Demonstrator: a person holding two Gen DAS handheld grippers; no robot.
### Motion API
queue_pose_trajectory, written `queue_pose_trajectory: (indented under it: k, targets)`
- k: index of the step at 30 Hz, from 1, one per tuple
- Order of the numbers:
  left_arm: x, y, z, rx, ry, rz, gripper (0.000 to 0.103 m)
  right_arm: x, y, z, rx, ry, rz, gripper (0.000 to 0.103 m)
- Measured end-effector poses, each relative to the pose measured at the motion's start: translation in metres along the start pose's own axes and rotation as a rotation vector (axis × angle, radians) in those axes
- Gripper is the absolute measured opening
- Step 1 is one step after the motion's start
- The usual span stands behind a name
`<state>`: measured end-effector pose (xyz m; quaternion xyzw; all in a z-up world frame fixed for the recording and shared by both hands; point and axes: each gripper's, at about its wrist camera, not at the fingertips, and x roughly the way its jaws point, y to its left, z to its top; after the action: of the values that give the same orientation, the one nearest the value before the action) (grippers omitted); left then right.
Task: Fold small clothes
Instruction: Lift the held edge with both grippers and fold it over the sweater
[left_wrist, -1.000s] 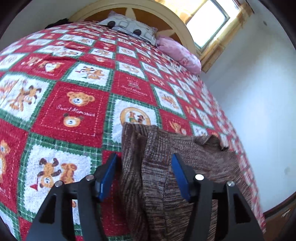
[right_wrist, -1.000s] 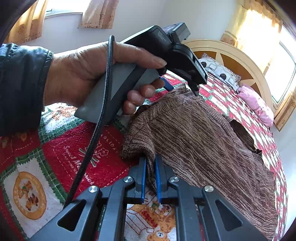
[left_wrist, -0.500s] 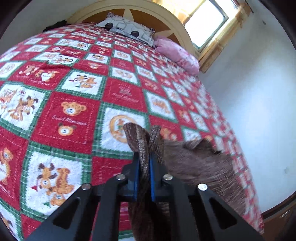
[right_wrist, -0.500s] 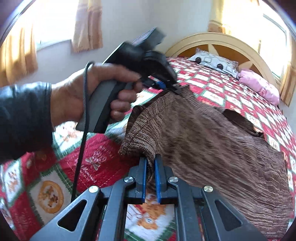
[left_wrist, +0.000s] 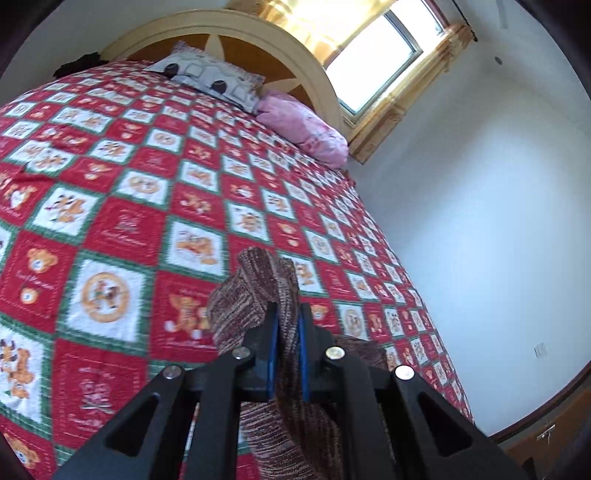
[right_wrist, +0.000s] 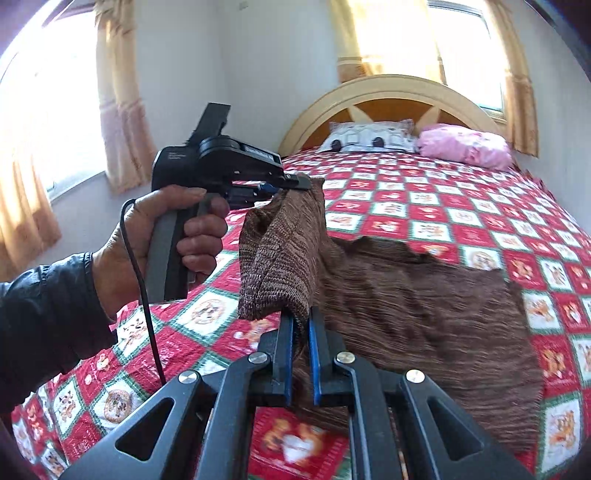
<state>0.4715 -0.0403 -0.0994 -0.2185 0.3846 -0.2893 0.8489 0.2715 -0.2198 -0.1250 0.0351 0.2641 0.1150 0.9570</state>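
Two grippers clamped on one brown knit garment (right_wrist: 406, 295) above a red teddy-bear quilt (right_wrist: 461, 206): left gripper (right_wrist: 291, 183), at 10 o'clock, pinching an upper edge; right gripper (right_wrist: 300, 325), at 6 o'clock, shut on a lower fold. Remaining cloth draped rightward across the bed.

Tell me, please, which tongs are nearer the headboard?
Left. The left tongs grip the sweater farther up the bed, toward the headboard; the right tongs grip it behind them.

Brown sweater (right_wrist: 406, 295) coarse ribbed knit; quilt (left_wrist: 129, 229) matt printed cloth; headboard (right_wrist: 388, 99) smooth wood.
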Motion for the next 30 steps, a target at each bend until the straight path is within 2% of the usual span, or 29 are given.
queue_pose_trajectory:
  k: [15, 30]
  targets:
    - [0.066, -0.084, -0.024, 0.110, 0.110, -0.008, 0.010, -0.046, -0.080, -0.032, 0.189, 0.006, -0.029, 0.006]
    - [0.140, -0.130, -0.068, 0.195, 0.236, 0.023, 0.010, -0.057, -0.141, -0.078, 0.362, 0.063, -0.084, 0.006]
